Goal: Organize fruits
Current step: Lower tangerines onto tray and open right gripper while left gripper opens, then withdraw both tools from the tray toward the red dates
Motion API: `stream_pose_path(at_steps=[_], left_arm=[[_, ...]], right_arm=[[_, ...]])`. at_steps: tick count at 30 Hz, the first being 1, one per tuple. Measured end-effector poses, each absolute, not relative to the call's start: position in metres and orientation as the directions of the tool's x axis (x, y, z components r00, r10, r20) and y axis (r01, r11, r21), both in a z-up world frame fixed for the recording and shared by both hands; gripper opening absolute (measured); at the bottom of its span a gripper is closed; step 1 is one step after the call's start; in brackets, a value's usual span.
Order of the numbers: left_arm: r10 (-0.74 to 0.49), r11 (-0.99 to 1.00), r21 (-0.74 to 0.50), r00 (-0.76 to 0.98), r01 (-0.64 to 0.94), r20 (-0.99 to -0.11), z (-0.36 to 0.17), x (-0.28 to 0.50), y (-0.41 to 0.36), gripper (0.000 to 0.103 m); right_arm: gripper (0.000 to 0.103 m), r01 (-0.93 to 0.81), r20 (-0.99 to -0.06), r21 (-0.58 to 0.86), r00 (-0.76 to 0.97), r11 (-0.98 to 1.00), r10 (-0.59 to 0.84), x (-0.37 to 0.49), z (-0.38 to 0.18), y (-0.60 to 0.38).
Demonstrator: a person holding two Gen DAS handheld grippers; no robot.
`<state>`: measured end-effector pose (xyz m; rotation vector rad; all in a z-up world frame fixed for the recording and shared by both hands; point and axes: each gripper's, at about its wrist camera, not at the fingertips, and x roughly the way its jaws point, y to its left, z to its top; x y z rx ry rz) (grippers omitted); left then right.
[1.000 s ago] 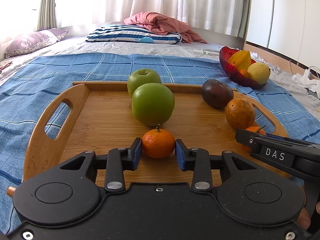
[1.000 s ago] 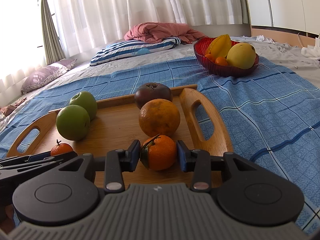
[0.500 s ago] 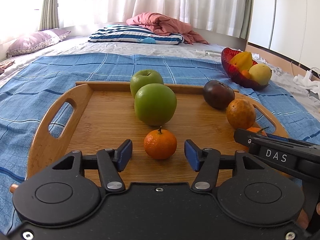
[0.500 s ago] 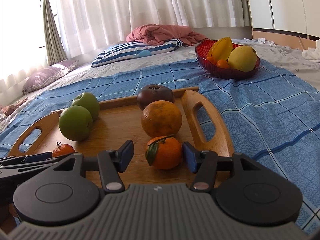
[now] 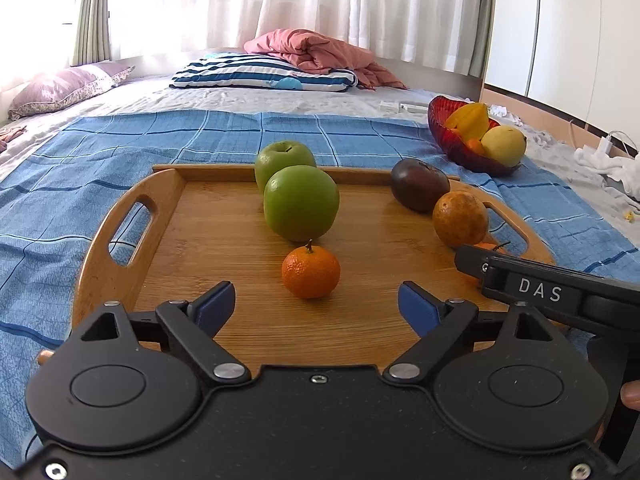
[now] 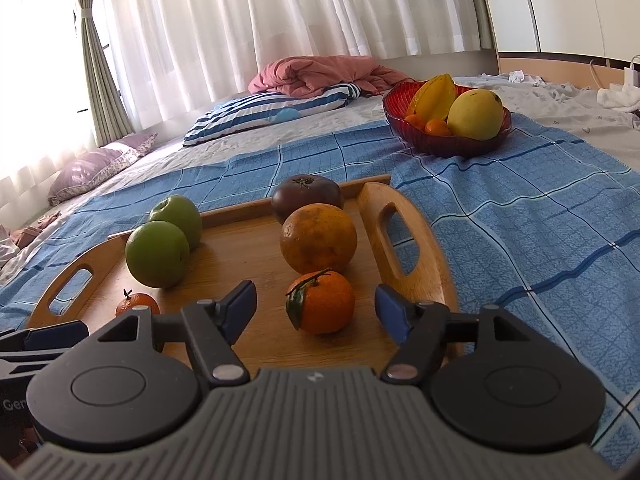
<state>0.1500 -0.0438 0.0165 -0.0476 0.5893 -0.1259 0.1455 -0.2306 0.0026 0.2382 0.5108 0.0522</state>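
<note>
Resting: six fruits on tray (image 5: pixel 120 256) | both tongs (image 5: pixel 316 304) (image 6: pixel 316 310) wide, empty | bowl (image 6: pixel 444 146) fruits apparently left.

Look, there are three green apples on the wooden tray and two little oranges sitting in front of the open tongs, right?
Almost. The left wrist view shows only two green apples, the near one and the far one, on the wooden tray. The rest holds: one little orange sits before the open left tongs, another before the open right tongs.
</note>
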Motion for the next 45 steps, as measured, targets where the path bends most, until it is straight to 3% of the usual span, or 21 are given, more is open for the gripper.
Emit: stream_pose_path(at_steps=[13, 30, 39, 45], left_arm=[[-0.149, 0.989, -0.098, 0.844, 0.115, -0.515, 0.022, 0.11, -0.036, 0.095], [-0.147, 0.989, -0.064, 0.901, 0.133, -0.409, 0.021, 0.05, -0.031, 0.102], [-0.138, 0.99, -0.043, 0.903, 0.132, -0.407, 0.011, 0.032, -0.028, 0.102], [-0.143, 0.99, -0.056, 0.899, 0.132, -0.415, 0.005, 0.023, -0.024, 0.102]], right_arm=[[0.084, 0.018, -0.444, 0.304, 0.887, 0.953, 0.125, 0.114, 0.001, -0.244], [0.09, -0.051, -0.349, 0.13, 0.933, 0.99, 0.094, 0.064, 0.003, -0.214], [0.101, -0.079, -0.322, 0.105, 0.941, 0.991, 0.11, 0.046, 0.002, -0.21], [0.102, -0.076, -0.321, 0.094, 0.942, 0.993, 0.102, 0.034, 0.002, -0.21]])
